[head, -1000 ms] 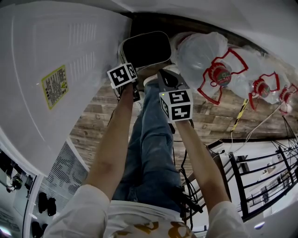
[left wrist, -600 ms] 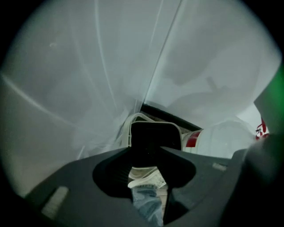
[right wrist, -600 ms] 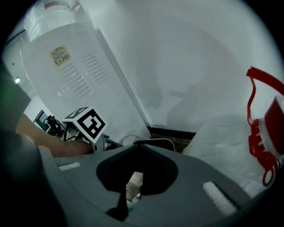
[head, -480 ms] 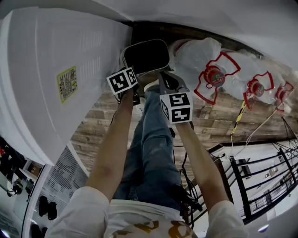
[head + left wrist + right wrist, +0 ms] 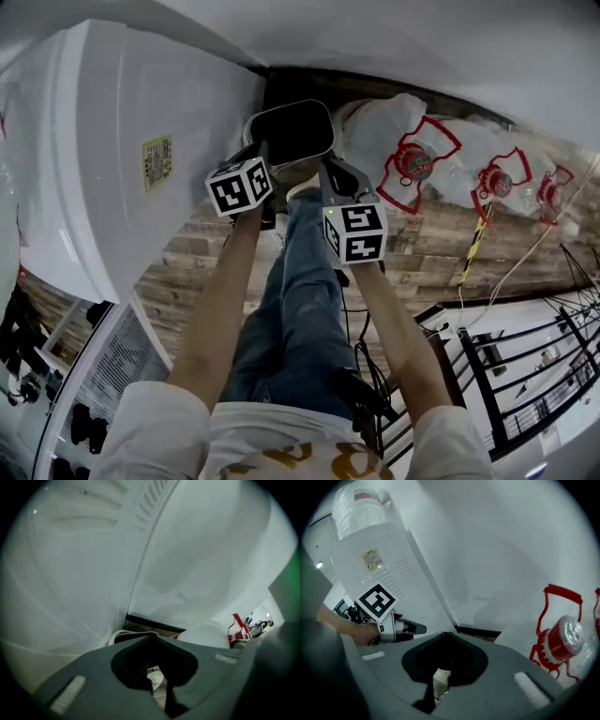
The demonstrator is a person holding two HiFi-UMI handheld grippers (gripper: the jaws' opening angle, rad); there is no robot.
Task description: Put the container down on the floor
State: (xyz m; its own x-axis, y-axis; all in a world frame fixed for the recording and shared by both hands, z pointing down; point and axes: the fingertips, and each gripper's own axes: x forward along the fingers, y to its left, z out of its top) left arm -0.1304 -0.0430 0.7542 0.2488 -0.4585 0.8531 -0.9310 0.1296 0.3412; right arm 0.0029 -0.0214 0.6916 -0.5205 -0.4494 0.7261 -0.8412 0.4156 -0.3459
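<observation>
Head view shows the dark rectangular container with a white rim (image 5: pixel 289 131) on the wood-plank floor (image 5: pixel 427 246), against the dark skirting, between the tall white appliance (image 5: pixel 141 122) and the clear plastic water bottles with red handles (image 5: pixel 398 141). The left gripper (image 5: pixel 257 157) is just beside its left rim and the right gripper (image 5: pixel 328 172) near its right corner. In each gripper view the jaws meet at their tips with nothing between them.

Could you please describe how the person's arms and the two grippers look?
Both the left gripper and right gripper have grey jaws and carry a white cube with black square markers. The arms are bare below short white sleeves; dark cables hang beside the blue jeans.
</observation>
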